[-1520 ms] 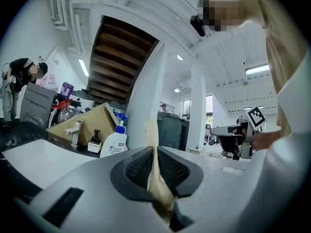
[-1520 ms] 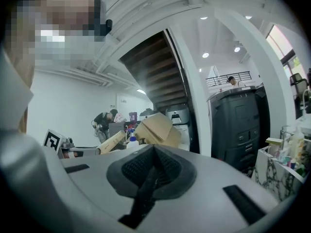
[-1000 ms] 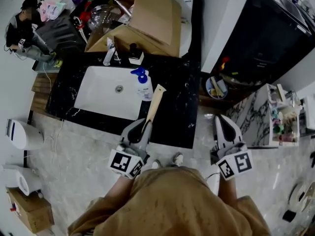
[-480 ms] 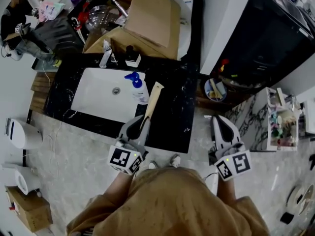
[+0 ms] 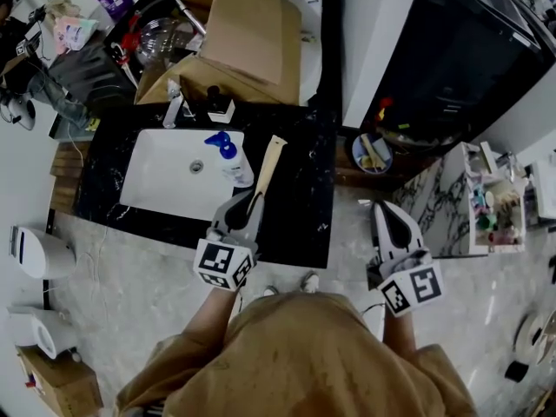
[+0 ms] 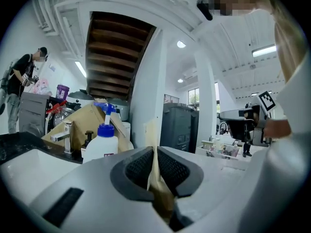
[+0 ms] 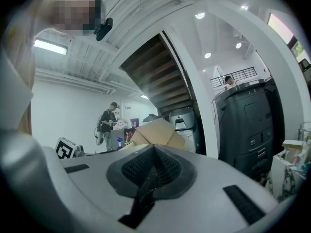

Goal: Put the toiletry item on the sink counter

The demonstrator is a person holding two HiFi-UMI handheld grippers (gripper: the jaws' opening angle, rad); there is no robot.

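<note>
Claw status: the left claw (image 5: 249,208) is clamped tight on the toiletry item (image 5: 268,165), a long, flat, pale tan thing, kind of like a slim box or stick. I honestly can't tell what it is exactly. In the left gripper view it stands on edge, pinched right between the two ribbed pads, with its far end poking out past them.

From the head view, the toiletry item slants up and away from the claw, out over the black stone bench (image 5: 300,202). Its far tip ends just beside the white pump bottle (image 5: 235,168) with the blue top, which stands at the right edge of the white sink basin (image 5: 152,181). Whether the item touches the bench or floats above it, I can't make out from this angle.

The right claw (image 5: 387,210) has its jaws pressed together with nothing in between. It hangs off to the right of the bench, well apart from it, over the pale marbled floor (image 5: 130,276).

Other stuff around: a faucet (image 5: 174,104) and a small dark dispenser (image 5: 217,104) stand at the back of the basin, and a big cardboard box (image 5: 248,29) with open flaps sits behind them.
</note>
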